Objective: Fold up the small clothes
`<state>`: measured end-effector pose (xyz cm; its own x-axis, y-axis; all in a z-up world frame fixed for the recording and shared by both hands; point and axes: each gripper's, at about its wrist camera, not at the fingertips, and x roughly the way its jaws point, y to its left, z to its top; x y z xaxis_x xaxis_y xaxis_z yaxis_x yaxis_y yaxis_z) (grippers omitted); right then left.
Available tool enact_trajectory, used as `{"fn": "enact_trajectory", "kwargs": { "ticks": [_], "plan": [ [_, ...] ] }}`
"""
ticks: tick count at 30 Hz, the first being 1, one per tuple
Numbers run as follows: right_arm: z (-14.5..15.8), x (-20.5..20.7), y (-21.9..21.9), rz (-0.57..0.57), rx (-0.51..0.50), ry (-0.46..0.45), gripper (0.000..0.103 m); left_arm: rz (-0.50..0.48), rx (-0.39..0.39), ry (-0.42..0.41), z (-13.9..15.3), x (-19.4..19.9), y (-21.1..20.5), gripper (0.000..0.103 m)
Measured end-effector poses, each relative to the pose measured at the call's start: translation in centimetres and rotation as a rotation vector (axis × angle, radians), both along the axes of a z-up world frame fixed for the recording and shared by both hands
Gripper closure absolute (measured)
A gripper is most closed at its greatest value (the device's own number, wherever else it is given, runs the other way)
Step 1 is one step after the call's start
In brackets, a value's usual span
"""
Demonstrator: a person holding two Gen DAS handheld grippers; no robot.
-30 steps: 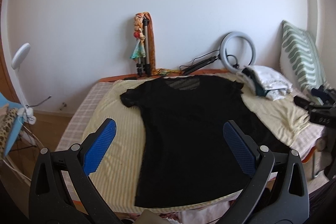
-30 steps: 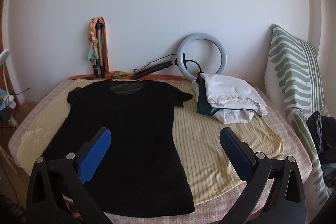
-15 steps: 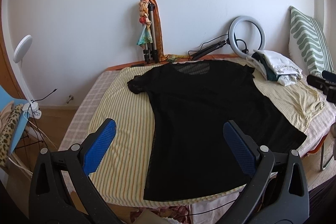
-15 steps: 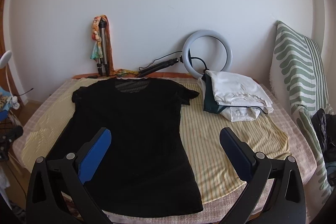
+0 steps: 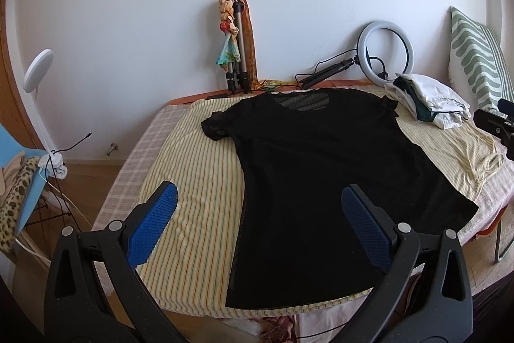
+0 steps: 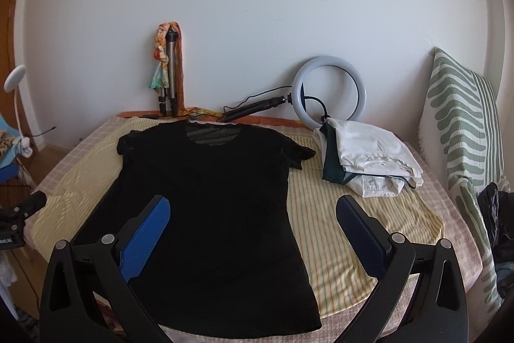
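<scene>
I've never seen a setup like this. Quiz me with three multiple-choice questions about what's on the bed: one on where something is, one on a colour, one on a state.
1. Where is the ring light?
A. on the floor
B. against the wall behind the folded clothes pile
C. on the shirt

2. What colour is the T-shirt?
A. black
B. white
C. red

3. How does the T-shirt lie?
A. folded in half
B. crumpled up
C. spread flat

Answers: B, its ring stands by the wall past the pile; A, the fabric is plainly black; C, both sleeves and hem lie open on the striped sheet.
</scene>
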<state>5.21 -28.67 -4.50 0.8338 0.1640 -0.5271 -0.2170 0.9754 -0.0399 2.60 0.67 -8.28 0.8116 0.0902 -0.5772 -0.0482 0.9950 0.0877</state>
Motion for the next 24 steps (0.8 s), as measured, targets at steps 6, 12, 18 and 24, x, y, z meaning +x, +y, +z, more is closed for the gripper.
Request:
{"fn": "enact_trajectory", "kwargs": {
  "ticks": [6, 12, 18, 24],
  "plan": [
    [0.6, 0.4, 1.7, 0.037, -0.023, -0.016, 0.0, 0.025, -0.026, 0.041, -0.8, 0.9, 1.2, 0.0],
    [2.1, 2.2, 4.3, 0.124, -0.009, 0.0, 0.0, 0.009, -0.092, 0.093, -2.3, 1.2, 2.6, 0.0],
    [4.2, 5.0, 8.0, 0.231, -0.004, -0.081, 0.0, 0.049, -0.254, 0.252, -6.5, 1.5, 5.1, 0.026],
    [4.5, 10.0, 12.7, 0.375, 0.068, 0.067, 0.0, 0.068, -0.297, 0.343, -9.5, 1.5, 5.4, 0.041]
  ]
}}
